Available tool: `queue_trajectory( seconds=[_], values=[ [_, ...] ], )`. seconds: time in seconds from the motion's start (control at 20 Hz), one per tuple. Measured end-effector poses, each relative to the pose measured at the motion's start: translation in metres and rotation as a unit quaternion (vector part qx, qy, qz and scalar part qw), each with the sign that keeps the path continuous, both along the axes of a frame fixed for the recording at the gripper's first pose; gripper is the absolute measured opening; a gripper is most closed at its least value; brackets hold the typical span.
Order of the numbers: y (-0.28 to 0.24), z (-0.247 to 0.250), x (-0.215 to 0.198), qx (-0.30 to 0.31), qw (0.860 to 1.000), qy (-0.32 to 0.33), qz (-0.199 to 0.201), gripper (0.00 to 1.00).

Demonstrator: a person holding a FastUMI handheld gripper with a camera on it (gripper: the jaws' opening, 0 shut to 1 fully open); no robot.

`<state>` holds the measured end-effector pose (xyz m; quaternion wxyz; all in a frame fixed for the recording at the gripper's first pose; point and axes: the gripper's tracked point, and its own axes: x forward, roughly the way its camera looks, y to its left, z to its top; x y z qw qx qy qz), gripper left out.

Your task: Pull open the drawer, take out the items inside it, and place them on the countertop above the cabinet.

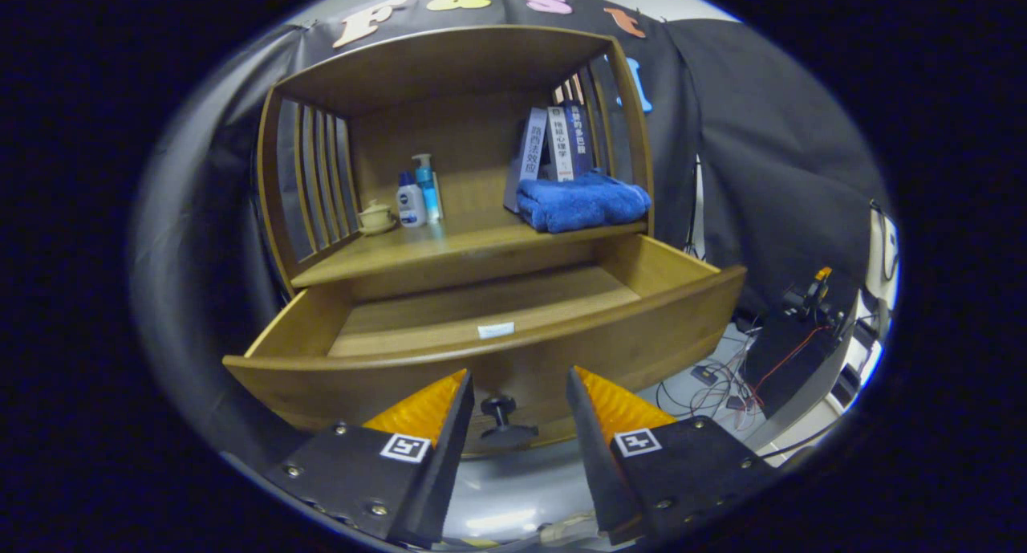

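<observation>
Jaws stand wide apart and hold nothing, with the drawer's dark knob in the gap between them, just ahead and apart from both. Beyond the knob, the wooden drawer is pulled well out of the cabinet; its floor carries what looks like a small white card or label near the front wall, too small to tell. On the bench above sit a folded blue towel, upright books, two bottles and a small lidded cup.
</observation>
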<state>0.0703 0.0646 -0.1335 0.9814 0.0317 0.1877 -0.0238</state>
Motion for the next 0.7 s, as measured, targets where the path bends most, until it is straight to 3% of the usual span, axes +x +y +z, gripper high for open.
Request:
queue_trajectory(
  seconds=[0.35,0.7],
  values=[
    [0.031,0.047,0.06,-0.001,1.0,-0.018,0.011,0.69],
    [0.017,0.009,0.111,0.002,0.992,0.116,-0.049,0.69]
  ],
)
